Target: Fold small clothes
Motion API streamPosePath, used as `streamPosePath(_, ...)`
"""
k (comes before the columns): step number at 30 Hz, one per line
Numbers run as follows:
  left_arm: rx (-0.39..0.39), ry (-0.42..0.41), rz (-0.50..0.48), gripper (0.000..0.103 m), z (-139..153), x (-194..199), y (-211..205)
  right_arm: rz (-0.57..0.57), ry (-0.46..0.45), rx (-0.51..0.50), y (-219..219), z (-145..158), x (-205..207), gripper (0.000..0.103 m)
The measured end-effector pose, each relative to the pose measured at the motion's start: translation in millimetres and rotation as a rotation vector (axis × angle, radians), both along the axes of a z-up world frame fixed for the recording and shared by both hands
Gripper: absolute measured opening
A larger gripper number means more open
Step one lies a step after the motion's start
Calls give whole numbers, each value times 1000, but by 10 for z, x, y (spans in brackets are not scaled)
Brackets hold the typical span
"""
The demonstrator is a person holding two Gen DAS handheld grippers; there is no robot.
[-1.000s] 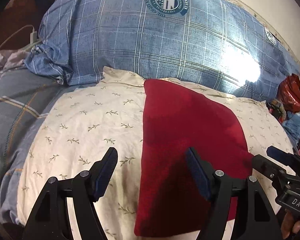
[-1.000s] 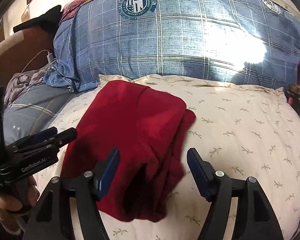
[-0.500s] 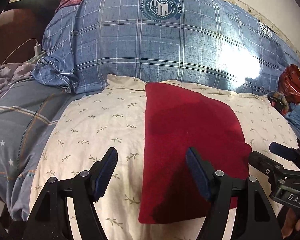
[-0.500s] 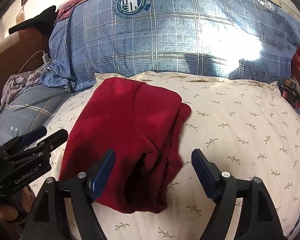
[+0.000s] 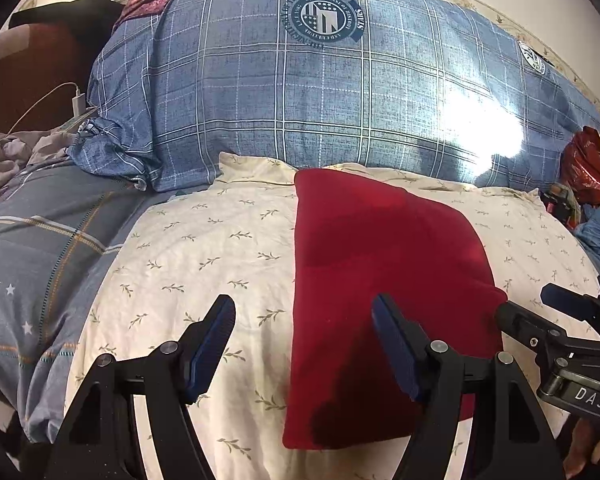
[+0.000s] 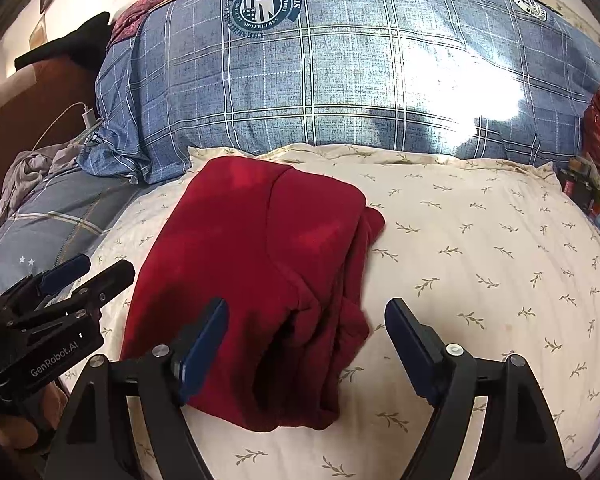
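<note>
While both grippers hung over the bed, these things could be read, from the left side to the right:

Cable and charger (image 5: 77, 101): a white plug at the far left edge; where the cable ended was cut off by the frame.

Grey cloth (image 5: 16, 156): crumpled beside the plug; what kind of piece it was could not be told.

Blue checked pillow (image 5: 320, 104): it lay across the back; a strong light spot on its right part washed out the pattern there.

Left gripper (image 5: 303, 334): fingers wide apart, nothing between the pads. The left finger was over the cream pillow (image 5: 204, 256), the right finger over the garment; whether they touched the cloth could not be told.

Red garment (image 6: 256, 264): folded, it lay on the cream pillow, left of the middle in the right wrist view. Its right edge showed several loose layers and a dark opening near the front; the near edge was partly hidden behind the finger.

Right gripper (image 6: 306, 336): jaws apart, gripping nothing; the bunched edge of the garment lay below the gap, and contact was not clear.

Hand (image 5: 588, 452): only fingertips were seen under the right gripper body, cut by the lower corner.

Red bag (image 5: 592, 168): at the far right, with small things under it too blurred to name.
</note>
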State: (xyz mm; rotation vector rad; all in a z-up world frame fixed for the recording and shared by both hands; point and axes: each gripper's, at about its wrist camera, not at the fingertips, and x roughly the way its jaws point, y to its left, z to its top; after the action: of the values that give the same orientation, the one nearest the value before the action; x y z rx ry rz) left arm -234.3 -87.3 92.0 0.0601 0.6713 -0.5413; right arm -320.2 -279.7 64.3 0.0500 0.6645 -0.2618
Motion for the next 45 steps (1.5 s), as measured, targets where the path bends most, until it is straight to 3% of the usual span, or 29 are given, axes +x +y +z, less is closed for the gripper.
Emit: streamPosePath(45,26,29,-18,70,-101,175,-96,4,42,33,-48,-88,161,82)
